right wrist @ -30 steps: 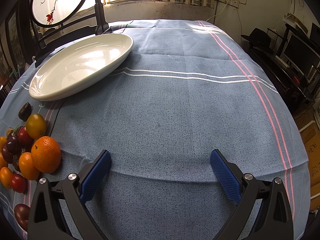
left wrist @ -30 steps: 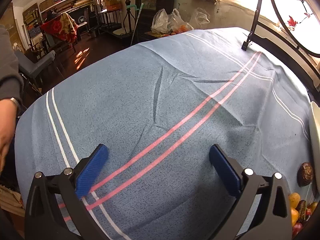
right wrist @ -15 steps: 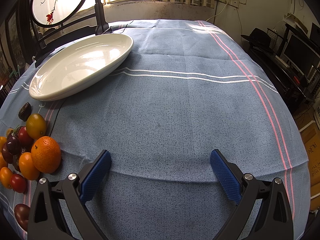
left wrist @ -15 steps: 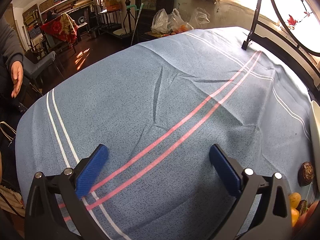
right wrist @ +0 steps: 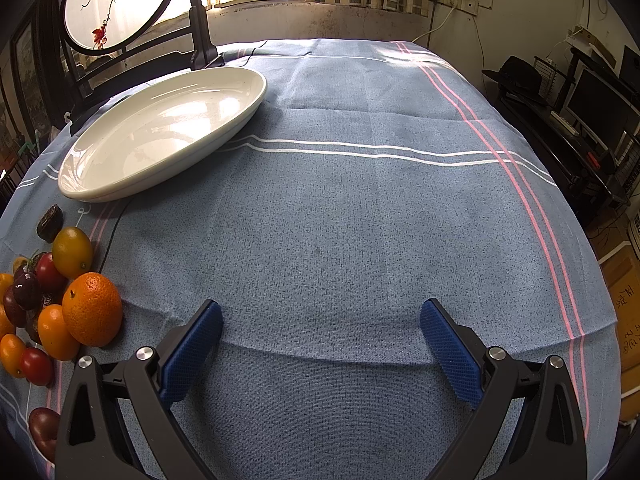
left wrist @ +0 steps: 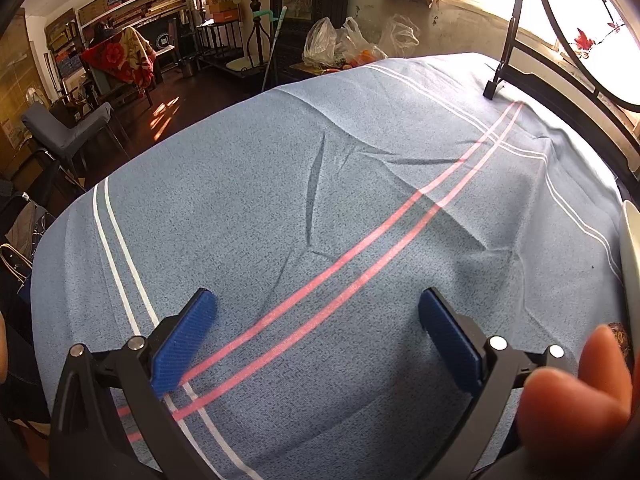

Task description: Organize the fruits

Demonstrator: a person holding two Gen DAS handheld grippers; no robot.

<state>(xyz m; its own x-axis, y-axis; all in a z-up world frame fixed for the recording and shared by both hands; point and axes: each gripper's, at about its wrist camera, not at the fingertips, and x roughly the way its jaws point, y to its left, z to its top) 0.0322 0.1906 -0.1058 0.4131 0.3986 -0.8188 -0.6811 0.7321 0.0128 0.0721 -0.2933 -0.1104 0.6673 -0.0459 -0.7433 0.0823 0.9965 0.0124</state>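
A pile of fruit lies at the left edge of the right wrist view: a large orange (right wrist: 92,309), a yellow-green one (right wrist: 72,252), small orange and red ones (right wrist: 37,366) and dark plums (right wrist: 26,291). A white oval plate (right wrist: 160,132) lies empty behind the pile. My right gripper (right wrist: 320,344) is open and empty over the blue cloth, to the right of the fruit. My left gripper (left wrist: 316,336) is open and empty over bare cloth. A hand (left wrist: 580,392) covers the fruit at the lower right of the left wrist view; a dark fruit (left wrist: 622,338) peeks out beside it.
The table wears a blue cloth (right wrist: 360,220) with pink and white stripes. A round screen on a black stand (right wrist: 120,4) stands behind the plate. Chairs and shelves (left wrist: 72,128) stand beyond the table's far left; a desk with monitors (right wrist: 592,100) at the right.
A hand has come into the lower right of the left wrist view and hides the fruit there. The person at the left edge has withdrawn. Neither gripper has moved.
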